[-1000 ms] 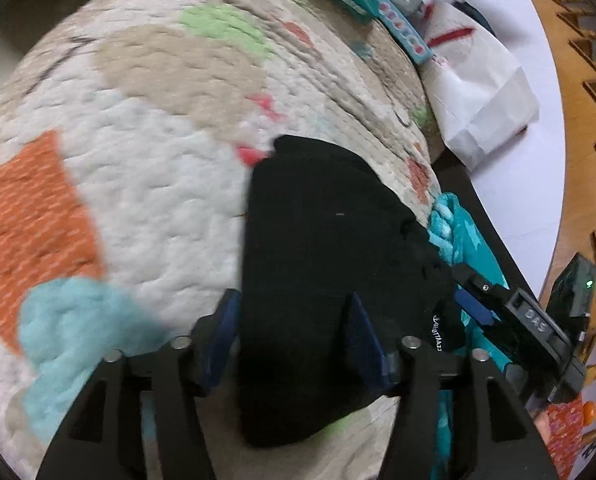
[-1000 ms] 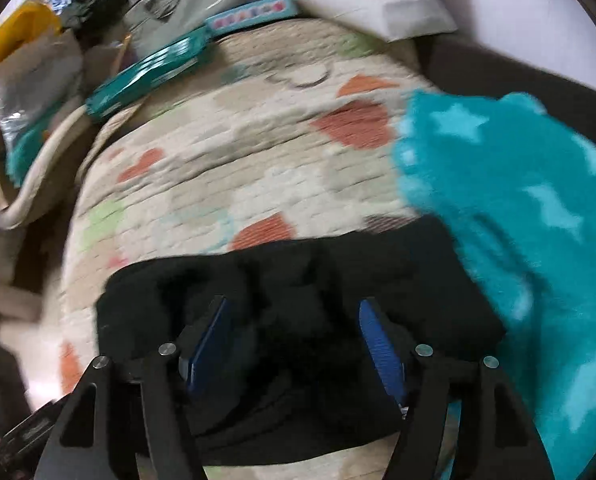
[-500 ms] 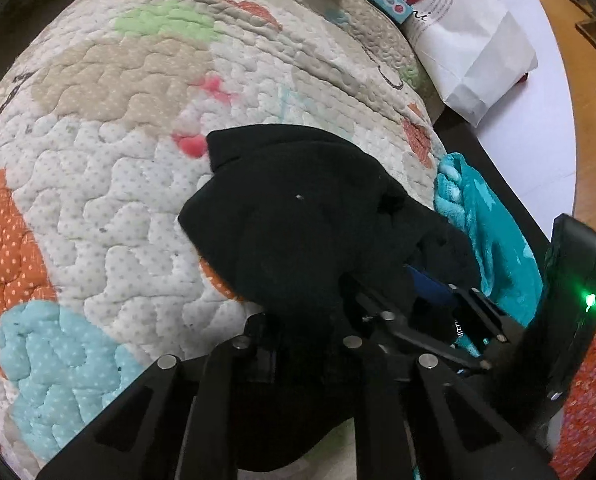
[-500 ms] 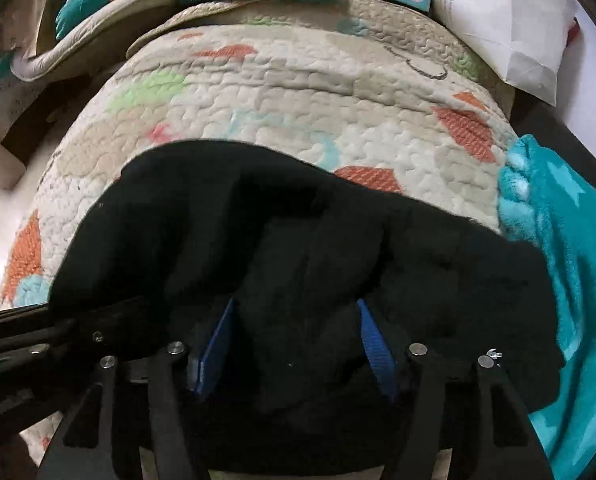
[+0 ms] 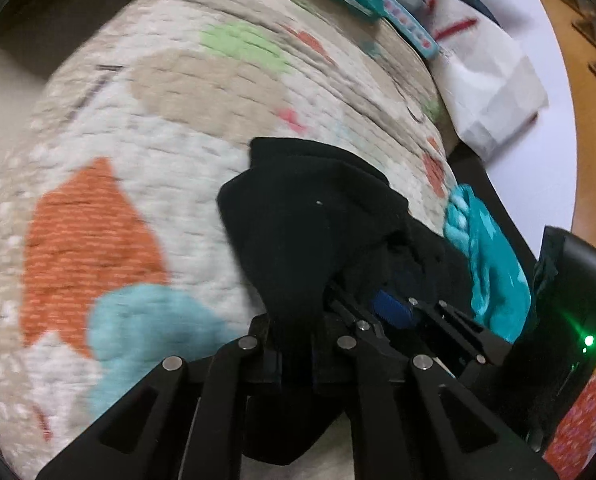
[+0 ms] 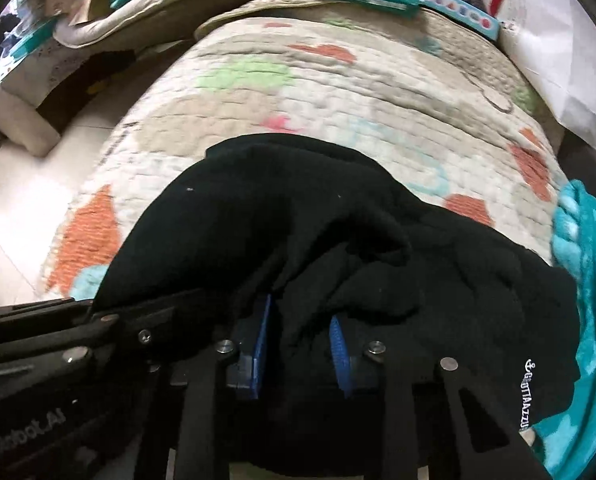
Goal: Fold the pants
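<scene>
Clamping is what just changed: your left gripper [image 5: 293, 344], wide apart around the pants [image 5: 318, 232] a sec ago, is now pinched tight on a bunch of the black fabric, jaws together w/ cloth rising straight out of them. Your right gripper [image 6: 302, 344] came in beside it and its jaws have just been closing; the blue pads [image 6: 340, 344] now sit close on either side of a fold of fabric, and from the right wrist view they look to be pressing it, tho the dark cloth hides the actual contact. Pants are a bunched black heap on the near edge of the quilt [image 5: 145, 128], right end touching the teal blanket [image 6: 590, 280], white logo [image 6: 526, 396] showing at the near right corner of the heap. They were flatter a sec ago; now humped up toward both grippers. So you've got two grips on the near edge, close together — looks like the pick-up stage before a fold, not the fold itself. Nothing is squared yet. Next you'd prob need to lift and spread the grips apart to get the cloth flat; watch the blanket doesn't snag along.
</scene>
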`<state>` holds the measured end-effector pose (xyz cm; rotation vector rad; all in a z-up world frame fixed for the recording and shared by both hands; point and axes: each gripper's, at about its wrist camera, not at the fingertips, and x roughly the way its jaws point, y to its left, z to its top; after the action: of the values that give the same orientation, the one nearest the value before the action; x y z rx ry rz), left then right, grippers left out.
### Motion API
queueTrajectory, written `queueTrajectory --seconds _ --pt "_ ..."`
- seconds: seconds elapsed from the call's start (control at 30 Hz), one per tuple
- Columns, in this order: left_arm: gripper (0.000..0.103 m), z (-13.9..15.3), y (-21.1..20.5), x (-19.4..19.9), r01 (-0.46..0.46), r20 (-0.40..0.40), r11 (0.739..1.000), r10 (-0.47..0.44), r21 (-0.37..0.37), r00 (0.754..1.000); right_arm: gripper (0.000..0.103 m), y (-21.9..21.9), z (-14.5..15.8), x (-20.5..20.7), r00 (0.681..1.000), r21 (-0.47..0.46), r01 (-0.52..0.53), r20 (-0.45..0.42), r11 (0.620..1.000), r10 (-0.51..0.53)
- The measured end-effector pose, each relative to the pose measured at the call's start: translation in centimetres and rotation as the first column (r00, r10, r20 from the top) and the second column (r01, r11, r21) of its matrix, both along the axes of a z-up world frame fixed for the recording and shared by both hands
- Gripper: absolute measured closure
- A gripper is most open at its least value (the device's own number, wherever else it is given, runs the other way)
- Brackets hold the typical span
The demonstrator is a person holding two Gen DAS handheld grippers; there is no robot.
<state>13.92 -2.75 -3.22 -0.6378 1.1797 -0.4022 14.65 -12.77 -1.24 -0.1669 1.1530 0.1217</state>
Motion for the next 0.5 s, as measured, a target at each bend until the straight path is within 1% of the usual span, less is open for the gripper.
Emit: queueTrajectory --seconds 0.1,0.17,0.23,0.27,0.3,0.33,0.37,0.4,0.43,0.47,0.5 --pt "0.095 0.3 1.9 -0.2 -0.037 0.005 0.999 0.037 0.023 0.999 0.071 1.6 0.1 0.2 1.0 0.032 -0.023 -0.007 0.999 0.023" --pt "0.094 0.3 2.7 -0.2 -0.047 -0.001 0.998 0.047 0.037 0.999 0.07 2.5 0.1 0.2 0.999 0.026 -0.038 -0.005 0.999 0.038" --pt "0.092 0.1 3.0 -0.2 -0.039 -0.017 0.999 0.04 0.038 0.999 0.069 2.2 0.1 0.4 0.999 0.03 -0.044 -0.01 0.999 0.044" --pt "0.089 0.2 3.2 -0.2 -0.039 -0.021 0.998 0.039 0.039 0.999 0.066 1.5 0.2 0.5 0.999 0.053 -0.043 -0.017 0.998 0.044" --pt "0.088 0.4 3.4 -0.3 -0.038 -0.02 0.998 0.039 0.042 0.999 0.064 0.6 0.3 0.7 0.999 0.085 -0.039 -0.024 0.996 0.041" --pt "0.087 0.8 3.8 -0.5 -0.039 -0.015 0.998 0.04 0.042 0.999 0.056 -1.0 0.5 0.9 0.999 0.108 -0.011 -0.031 0.994 0.015" --pt "0.086 1.3 4.2 -0.6 -0.042 -0.008 0.998 0.042 0.037 0.999 0.042 -2.8 0.7 1.0 0.999 0.106 0.039 -0.029 0.994 -0.036" --pt "0.086 1.7 4.4 -0.6 -0.045 -0.001 0.998 0.045 0.032 0.999 0.035 -5.0 1.0 0.9 0.996 0.152 0.088 -0.027 0.985 -0.085" --pt "0.084 2.2 4.8 -0.7 -0.052 0.008 0.998 0.052 0.023 0.999 0.032 -6.7 1.3 0.8 0.993 0.215 0.119 -0.036 0.969 -0.114" --pt "0.081 2.7 5.1 -0.8 -0.06 0.02 0.998 0.06 0.013 0.998 0.033 -9.0 1.7 0.6 0.987 0.304 0.162 -0.054 0.939 -0.153" --pt "0.079 3.1 5.4 -0.9 -0.07 0.033 0.997 0.07 0.01 0.997 0.033 -11.0 2.1 0.3 0.978 0.355 0.206 -0.059 0.912 -0.198"
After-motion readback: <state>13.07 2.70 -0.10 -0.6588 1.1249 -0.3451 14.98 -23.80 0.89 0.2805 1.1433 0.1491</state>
